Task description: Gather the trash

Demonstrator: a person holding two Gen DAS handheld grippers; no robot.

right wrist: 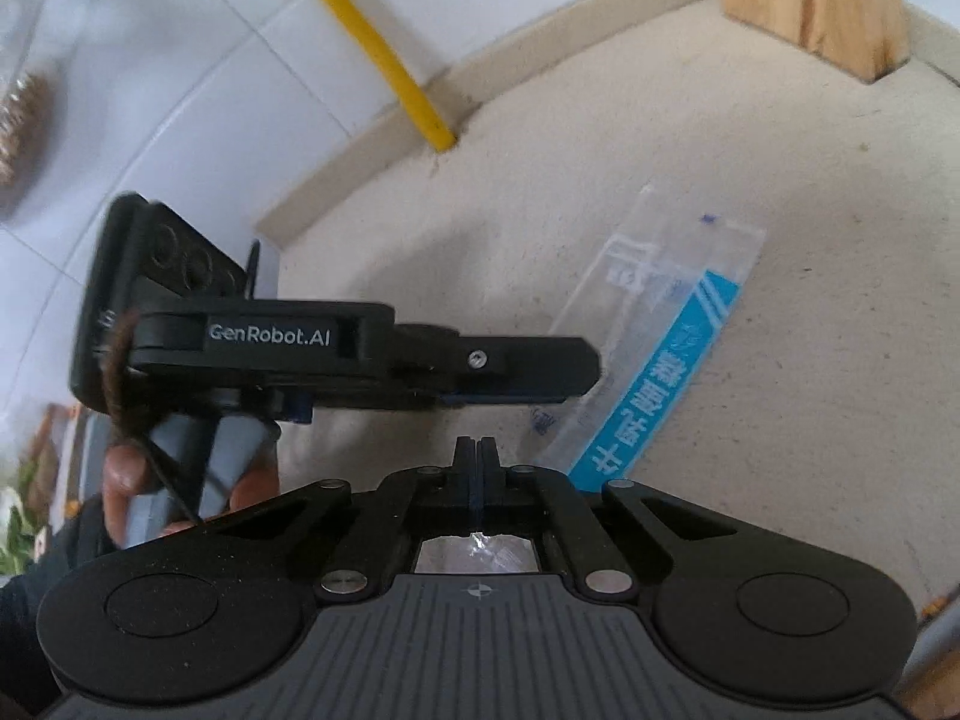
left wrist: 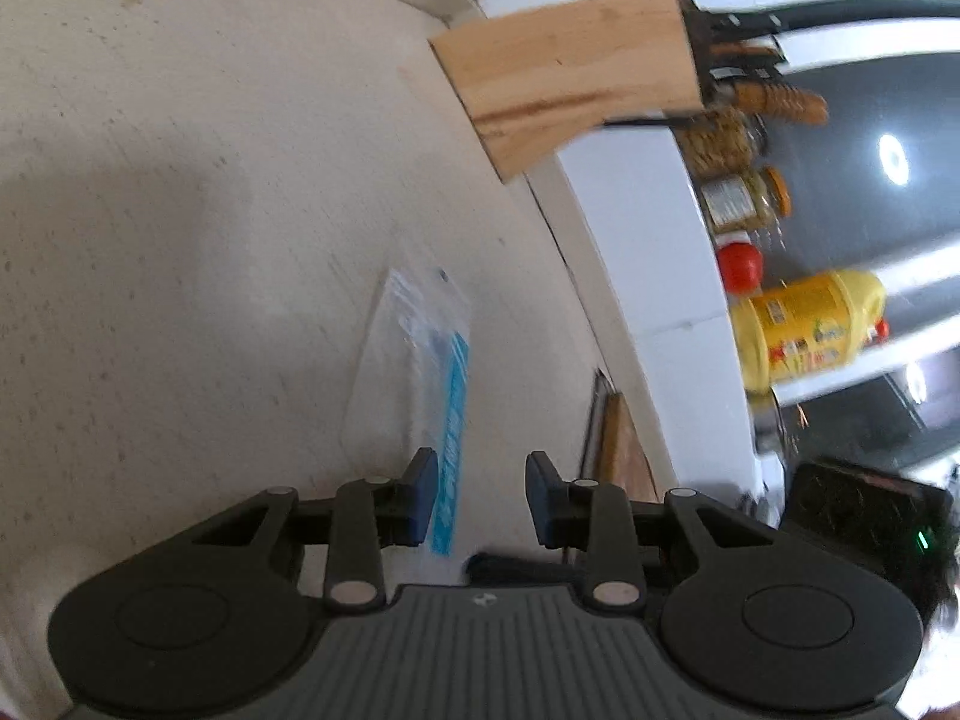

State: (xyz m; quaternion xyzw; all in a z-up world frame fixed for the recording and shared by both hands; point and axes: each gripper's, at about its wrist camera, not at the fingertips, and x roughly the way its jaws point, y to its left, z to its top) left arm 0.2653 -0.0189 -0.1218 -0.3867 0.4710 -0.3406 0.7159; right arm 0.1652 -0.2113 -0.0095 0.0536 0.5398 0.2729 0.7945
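Observation:
A clear plastic wrapper with a blue printed strip lies flat on the beige countertop. My left gripper is open, its blue-padded fingers straddling the wrapper's near end, just above it. In the right wrist view the same wrapper lies to the right, and the left gripper's body reaches over its lower left end. My right gripper is shut, with a crumpled bit of clear plastic showing behind its fingers, held back from the wrapper.
A wooden knife block stands at the counter's back by the white tiled wall. A yellow pipe runs down the wall. Jars and a yellow oil bottle sit on a shelf to the right.

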